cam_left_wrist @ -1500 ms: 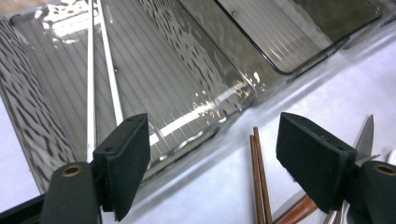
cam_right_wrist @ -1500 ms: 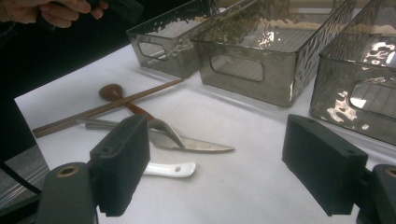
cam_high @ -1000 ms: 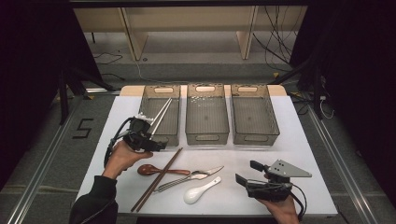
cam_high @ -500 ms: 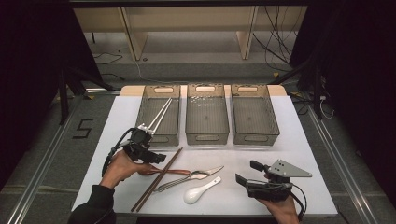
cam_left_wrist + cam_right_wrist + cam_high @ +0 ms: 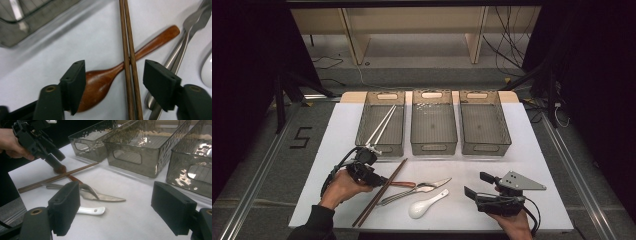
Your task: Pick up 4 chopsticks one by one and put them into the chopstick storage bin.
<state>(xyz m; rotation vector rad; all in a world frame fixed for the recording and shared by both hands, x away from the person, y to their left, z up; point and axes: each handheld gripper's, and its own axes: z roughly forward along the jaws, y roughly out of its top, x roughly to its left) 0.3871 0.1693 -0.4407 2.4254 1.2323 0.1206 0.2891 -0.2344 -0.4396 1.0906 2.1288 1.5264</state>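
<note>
Crossing the wooden spoon (image 5: pixel 100 82), chopsticks (image 5: pixel 128 62) sit between the closing, still-open left gripper (image 5: pixel 113 82) jaws

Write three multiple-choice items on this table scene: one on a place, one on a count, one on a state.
1. Where do the light chopsticks lie?
A. In the left bin
B. In the middle bin
C. On the table beside the white spoon

2. How many clear bins stand in the row?
A. Two
B. Three
C. Four

3. How does the left gripper stand over the brown chopsticks?
A. Shut tight on them
B. Open, with a finger on each side of them
C. Open, off to one side of them

Answers: 1 A, the high view shows them slanting in the left bin. 2 B, three bins stand side by side there. 3 B, the left gripper view shows a gap between each finger and the sticks; the fingers have just been closing.
</note>
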